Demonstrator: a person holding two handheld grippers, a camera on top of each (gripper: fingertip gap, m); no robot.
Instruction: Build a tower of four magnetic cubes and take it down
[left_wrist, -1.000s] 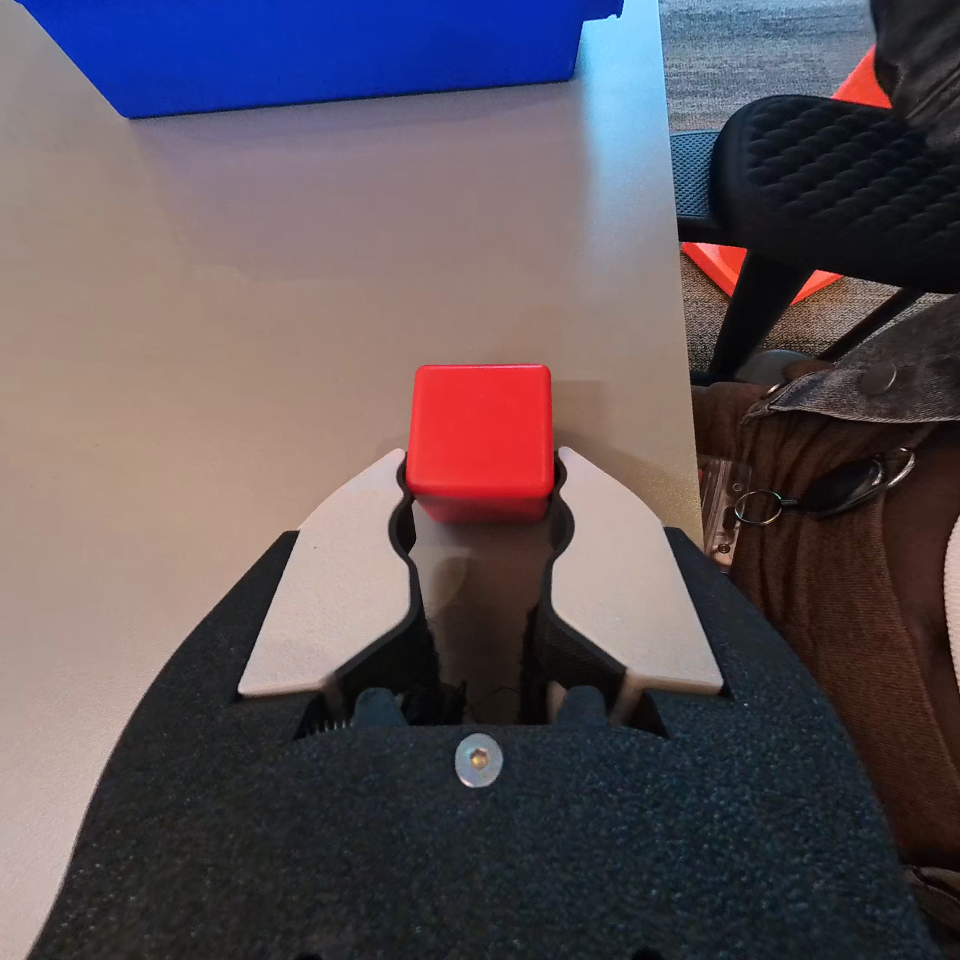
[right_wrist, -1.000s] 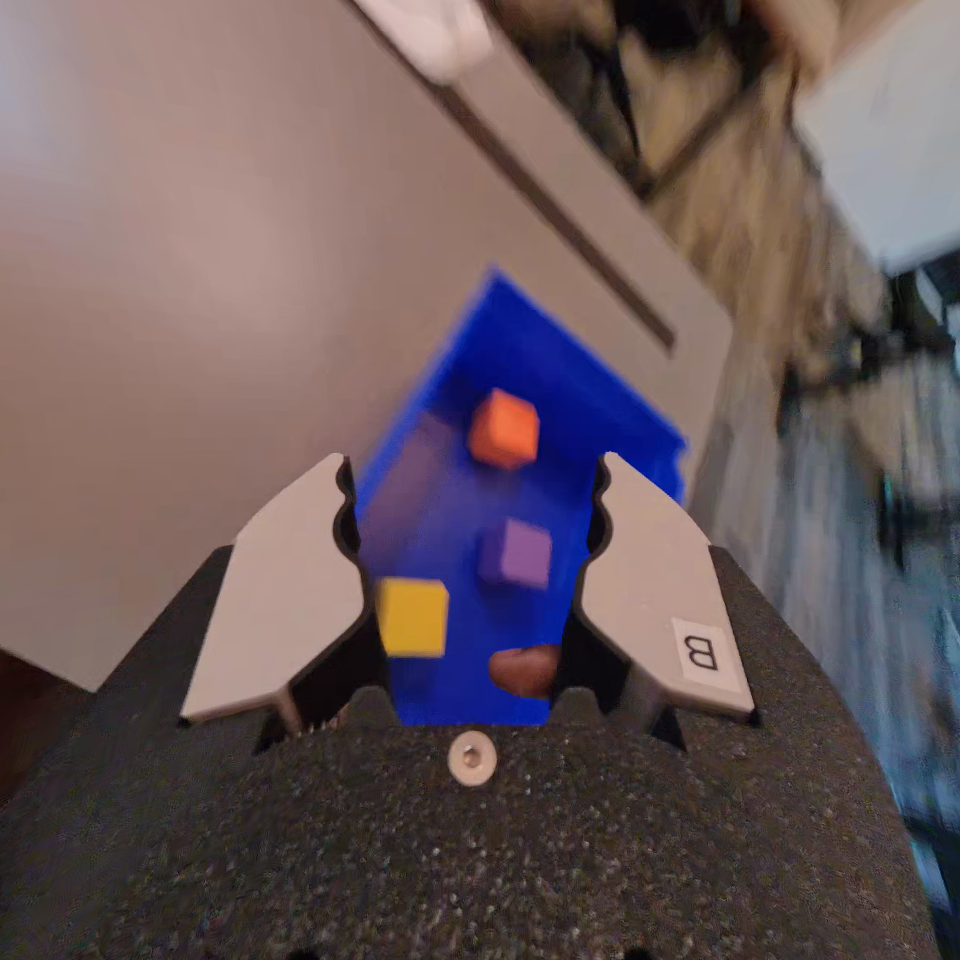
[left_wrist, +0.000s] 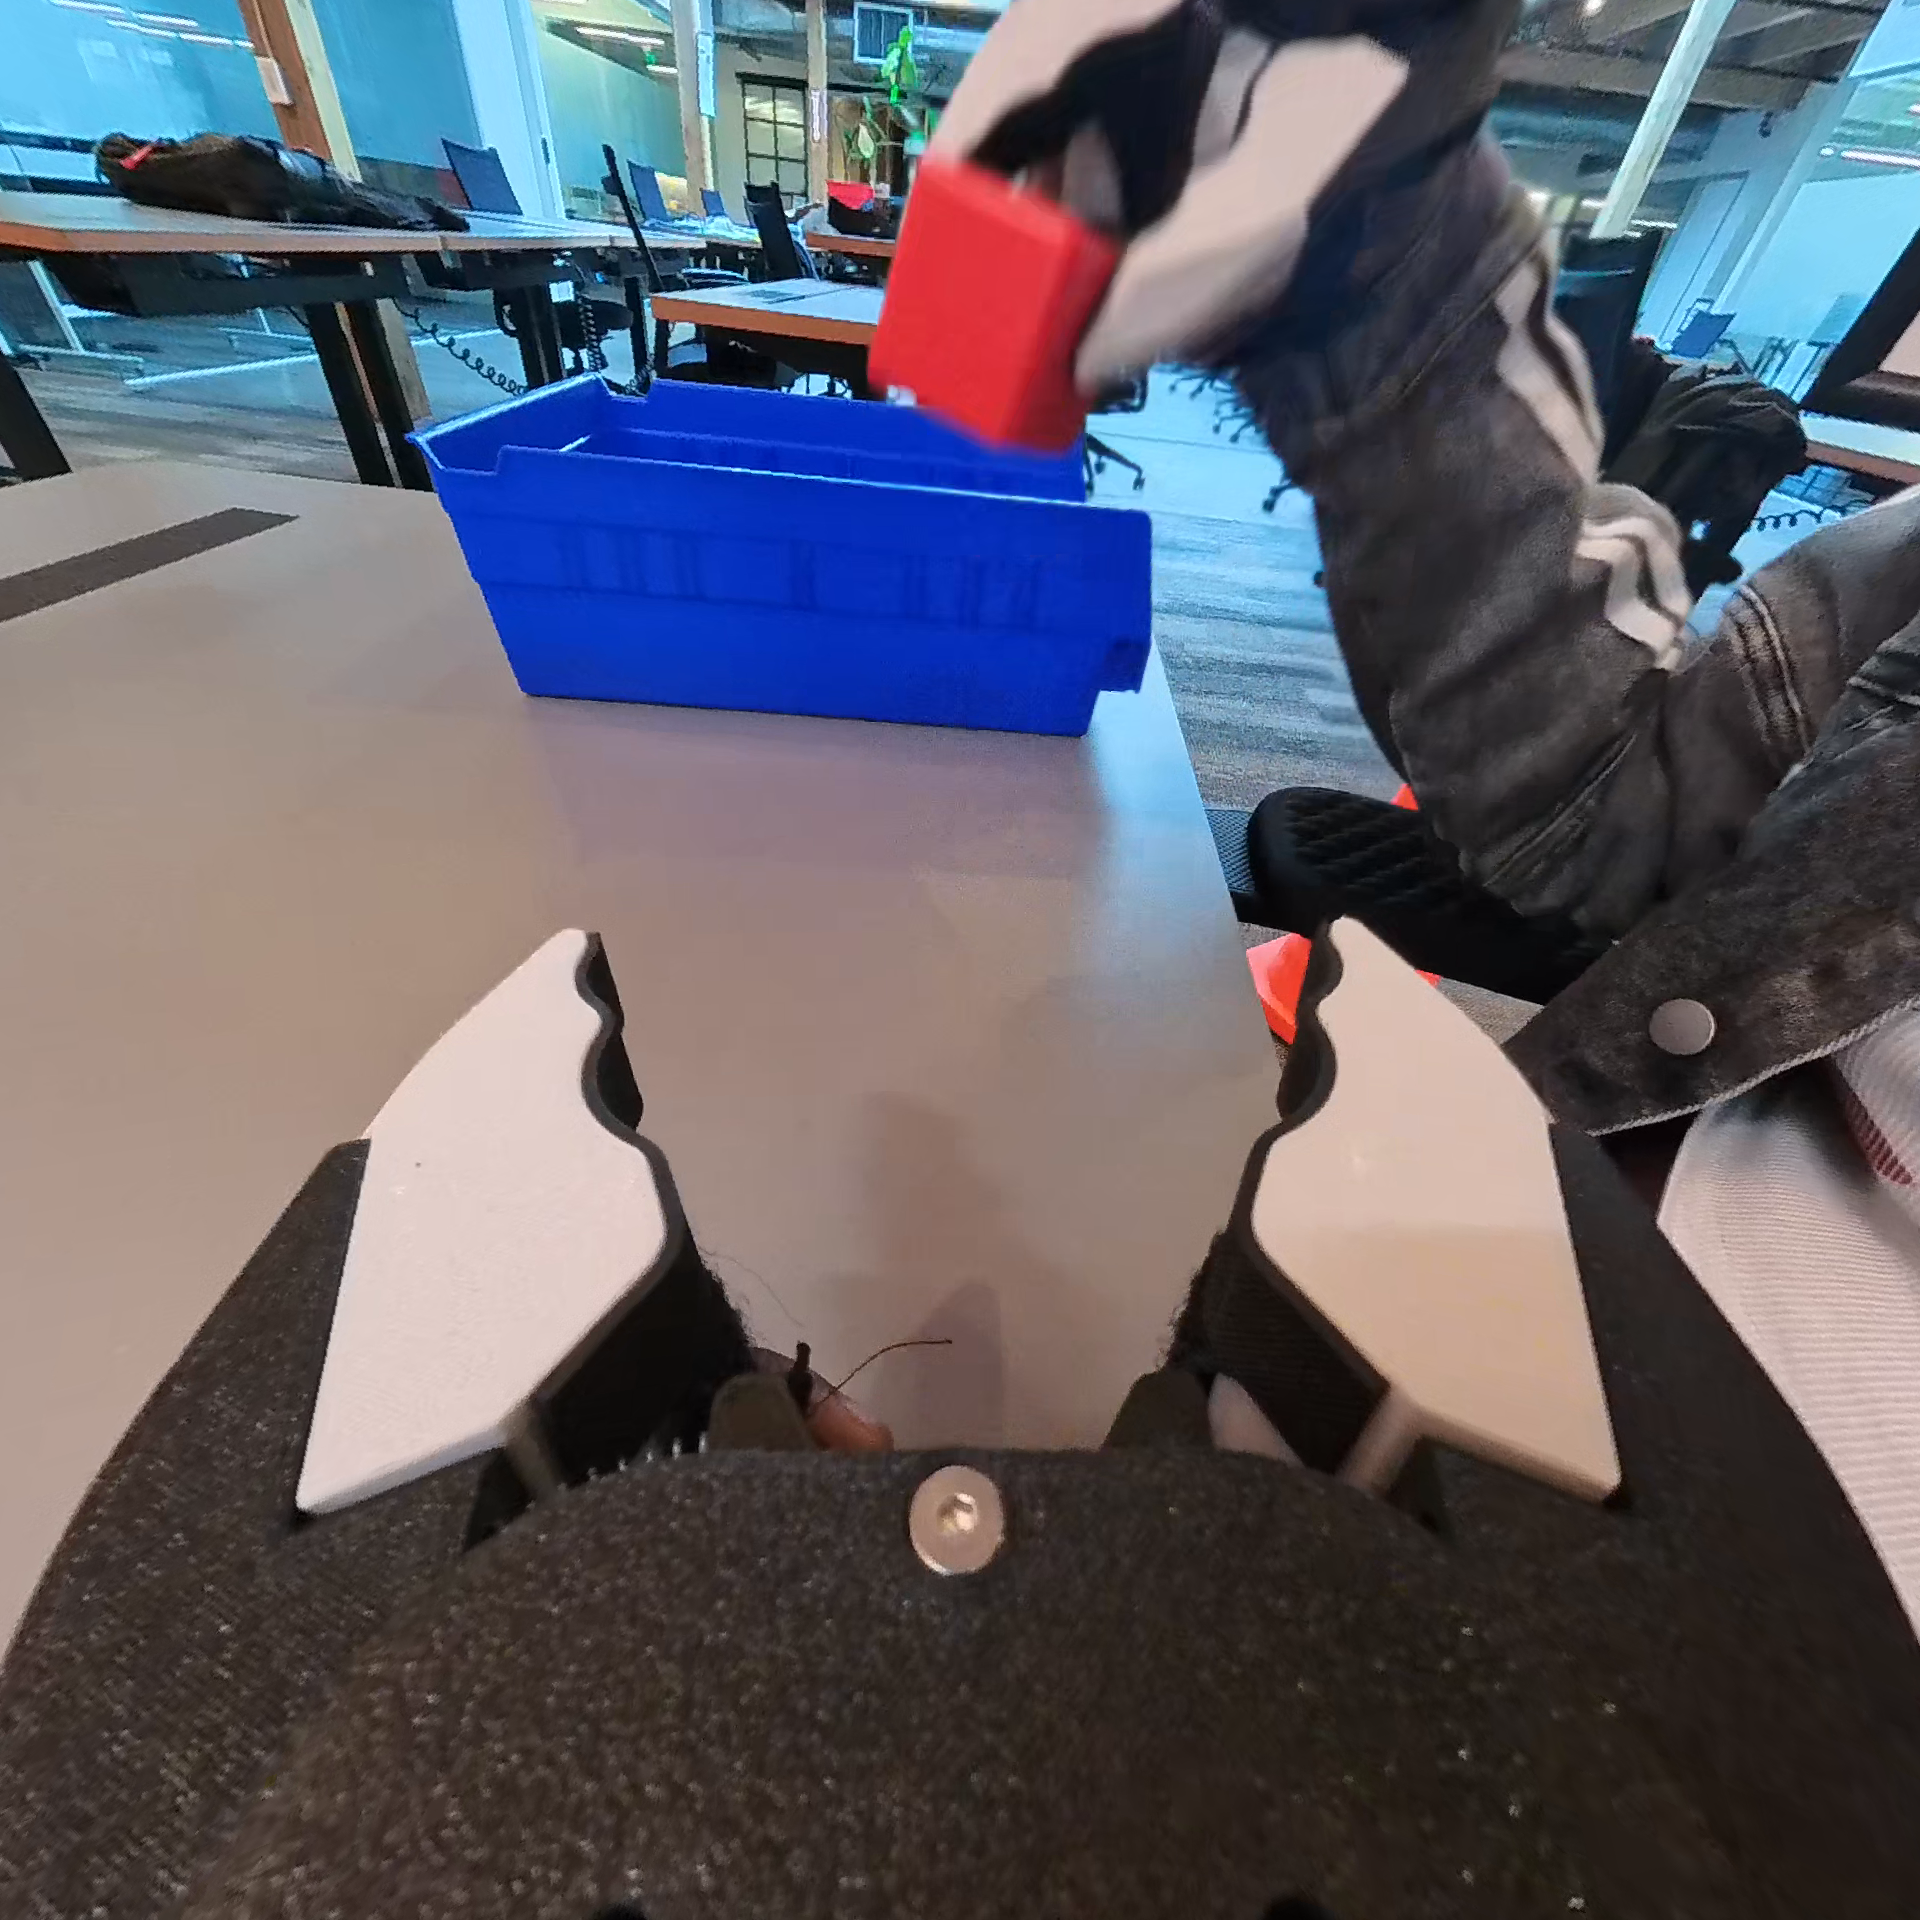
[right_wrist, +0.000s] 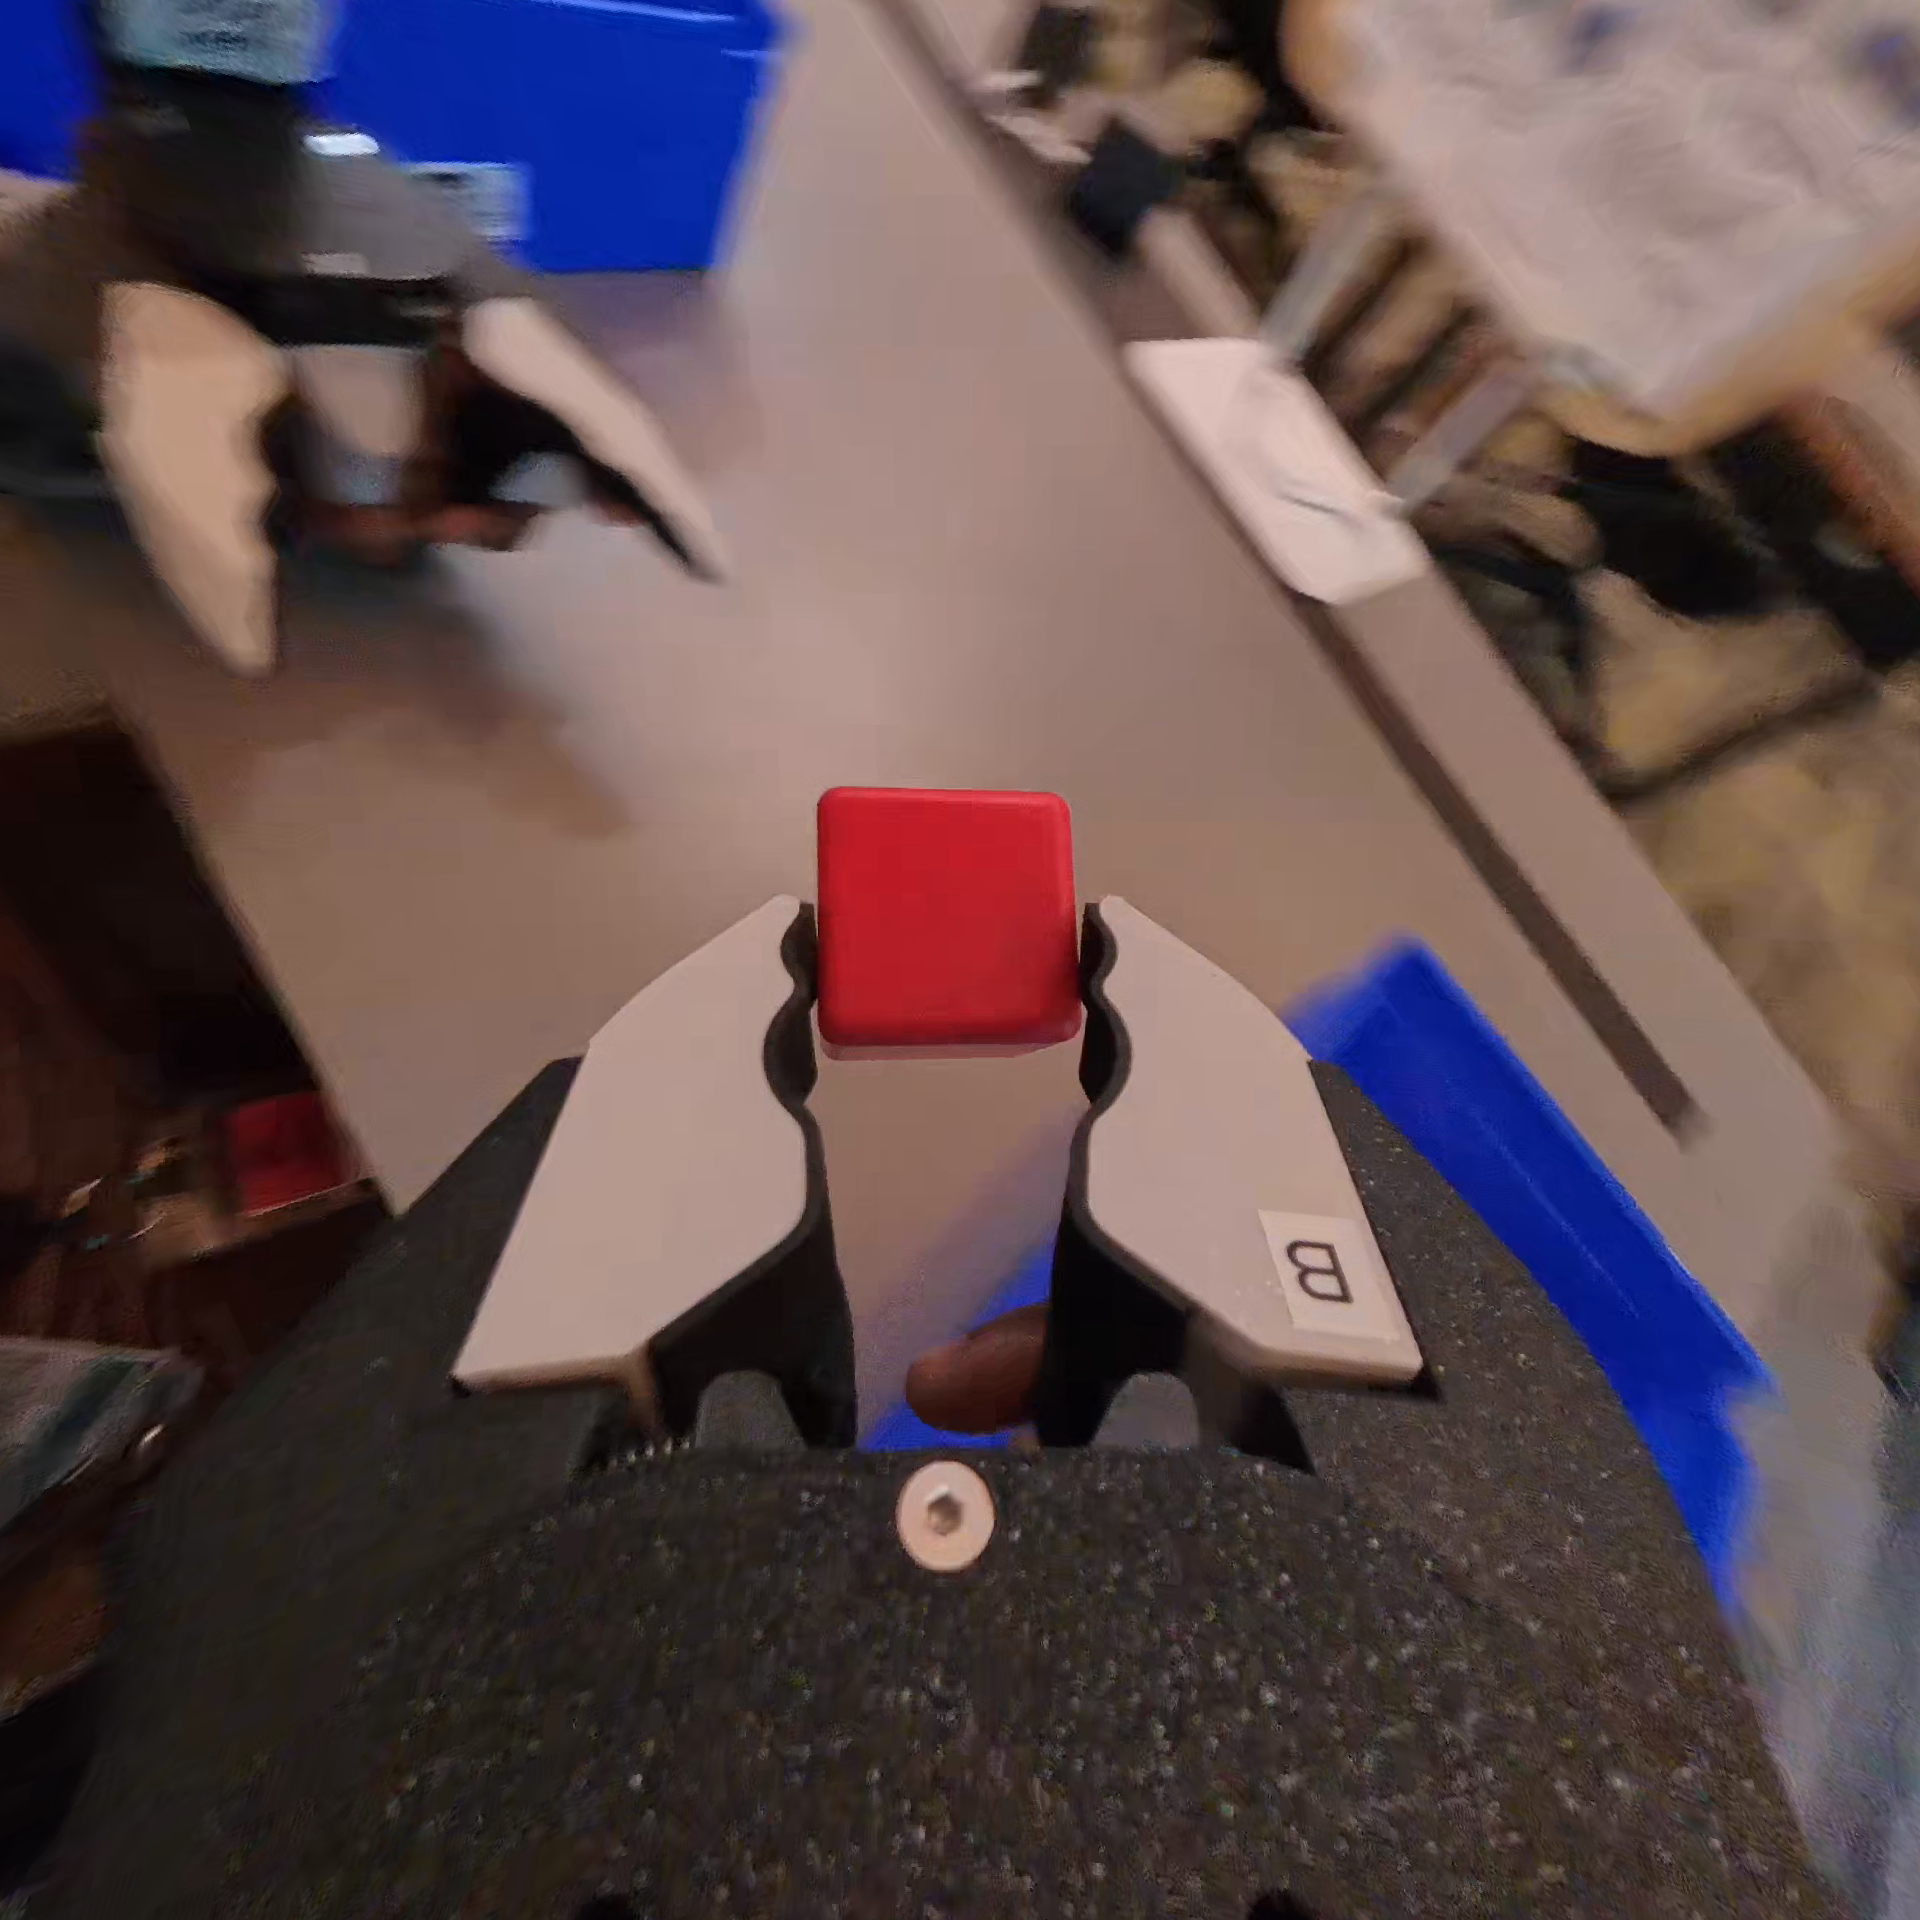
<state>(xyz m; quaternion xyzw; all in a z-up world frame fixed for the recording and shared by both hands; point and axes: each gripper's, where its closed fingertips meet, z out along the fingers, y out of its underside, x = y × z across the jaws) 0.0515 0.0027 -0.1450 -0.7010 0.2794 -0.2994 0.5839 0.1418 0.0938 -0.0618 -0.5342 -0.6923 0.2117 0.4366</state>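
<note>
One glossy red plastic cube (right_wrist: 943, 920) now pinched in the right gripper (right_wrist: 943, 961) above the blue plastic bin (left_wrist: 810, 613); handed over by the left gripper (left_wrist: 961, 997) (now gaping, empty). Probably teardown, nearly done.

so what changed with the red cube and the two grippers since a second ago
The left gripper let go of the red cube and now stands wide open over bare table. The right gripper, then open above the blue bin, now clamps the cube and carries it over the bin. The bin stayed on the table.
</note>
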